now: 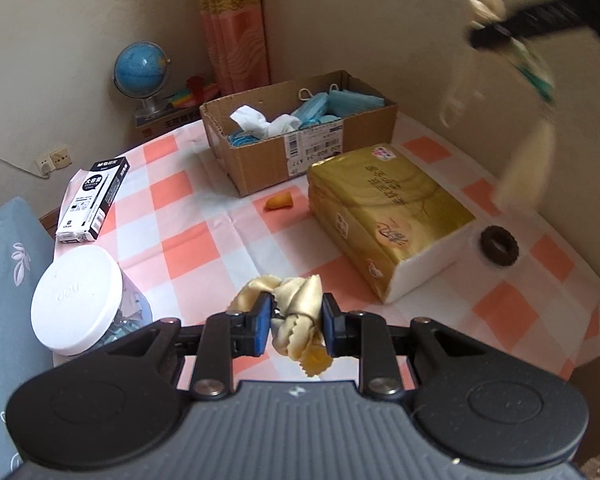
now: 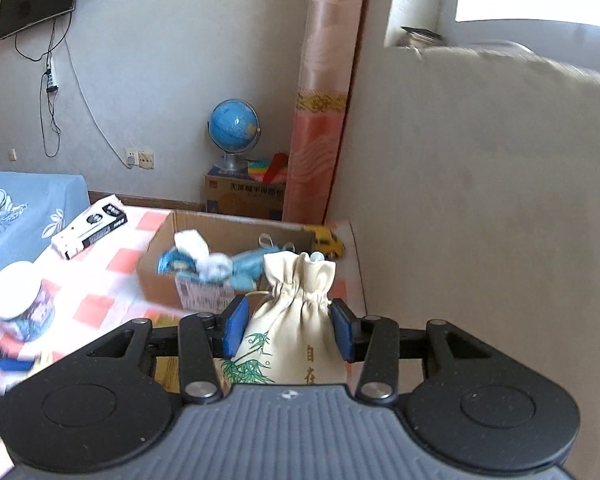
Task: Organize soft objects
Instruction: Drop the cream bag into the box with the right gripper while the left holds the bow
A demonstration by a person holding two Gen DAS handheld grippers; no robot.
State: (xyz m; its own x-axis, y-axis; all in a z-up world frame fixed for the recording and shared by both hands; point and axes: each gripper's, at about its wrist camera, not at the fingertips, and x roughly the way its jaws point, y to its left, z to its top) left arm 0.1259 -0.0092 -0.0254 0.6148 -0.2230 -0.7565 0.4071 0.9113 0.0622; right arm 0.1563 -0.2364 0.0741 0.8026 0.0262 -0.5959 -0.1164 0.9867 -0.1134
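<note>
Cloth (image 1: 296,322) sits pinched between the left gripper's (image 1: 296,326) closed pads; the right gripper (image 2: 288,330) clamps the drawstring pouch (image 2: 294,320).

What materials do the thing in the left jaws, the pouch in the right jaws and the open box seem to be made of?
Yellow scrunchie: probably satin-like fabric, with a soft sheen and gathered, pinked edges.
Drawstring pouch: matte cream cloth, perhaps cotton or canvas, puckered at the neck, with a printed bamboo design.
Open box: brown corrugated cardboard, with raw flap edges and a shipping label.
</note>
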